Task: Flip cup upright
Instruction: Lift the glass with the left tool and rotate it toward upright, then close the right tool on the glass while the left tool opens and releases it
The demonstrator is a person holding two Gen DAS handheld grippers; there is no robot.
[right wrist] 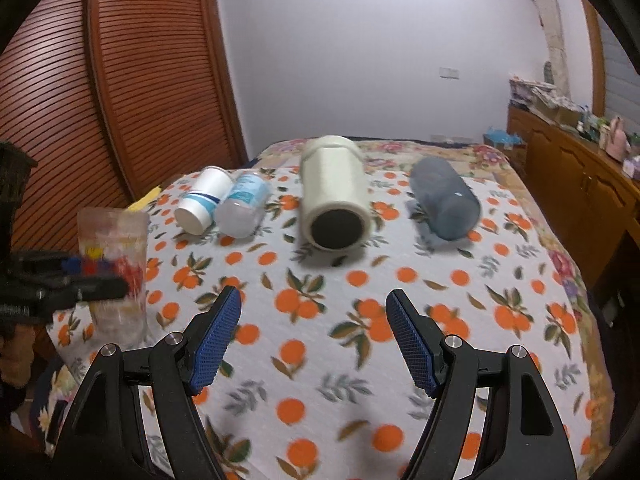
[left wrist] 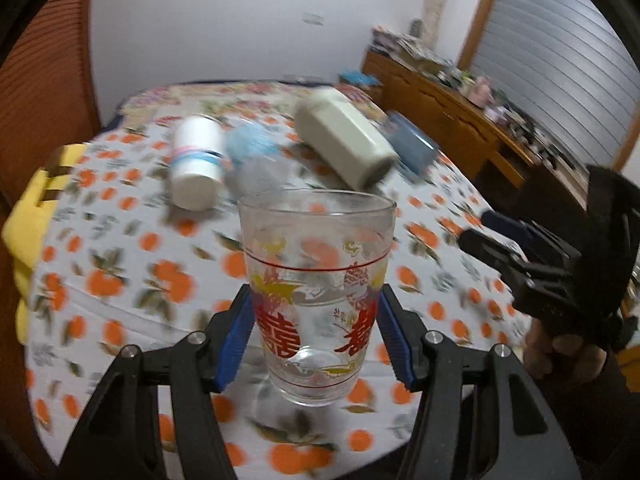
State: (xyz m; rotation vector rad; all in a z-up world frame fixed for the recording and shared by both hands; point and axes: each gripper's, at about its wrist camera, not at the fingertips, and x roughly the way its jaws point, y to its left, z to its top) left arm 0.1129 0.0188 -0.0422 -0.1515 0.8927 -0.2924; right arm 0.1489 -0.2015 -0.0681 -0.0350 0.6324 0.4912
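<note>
Left wrist view: left tool (left wrist: 316, 320) pinching glass cup (left wrist: 316, 292), mouth up, over table (left wrist: 120, 300). Right tool (right wrist: 314, 340) spread, idle. Next likely: lower, release gently.

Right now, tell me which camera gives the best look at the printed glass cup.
The left wrist view: the printed glass cup stands upright, centered and close between the left gripper pads. The right wrist view shows it small and blurred at the left edge, partly hidden by that gripper.
</note>
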